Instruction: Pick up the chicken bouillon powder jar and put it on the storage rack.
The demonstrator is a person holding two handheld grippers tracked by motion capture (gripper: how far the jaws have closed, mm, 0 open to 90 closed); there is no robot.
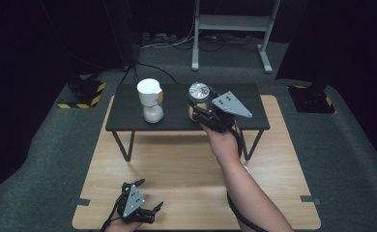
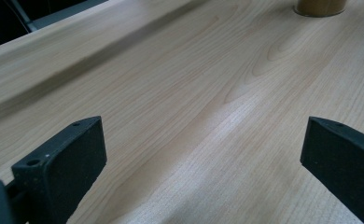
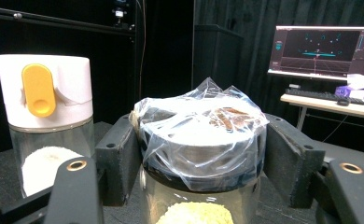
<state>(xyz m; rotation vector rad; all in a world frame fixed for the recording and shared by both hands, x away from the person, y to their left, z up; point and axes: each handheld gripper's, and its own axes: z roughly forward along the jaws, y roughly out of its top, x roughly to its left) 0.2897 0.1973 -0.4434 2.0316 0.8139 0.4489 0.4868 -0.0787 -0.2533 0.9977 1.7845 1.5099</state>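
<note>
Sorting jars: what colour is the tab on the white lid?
Yellow-orange tab; clearest in the right gripper view.

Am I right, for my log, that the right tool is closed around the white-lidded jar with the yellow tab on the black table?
Not quite. The right tool grips the plastic-wrapped jar; the white-lidded jar stands free beside it on the black table, as the right gripper view shows.

No readable text anywhere — the white-lidded jar (image 3: 45,121) carries a plain yellow tab with no lettering, the plastic-covered jar (image 3: 201,144) bears no label, and the monitor (image 3: 327,49) shows graphics too small to read.
</note>
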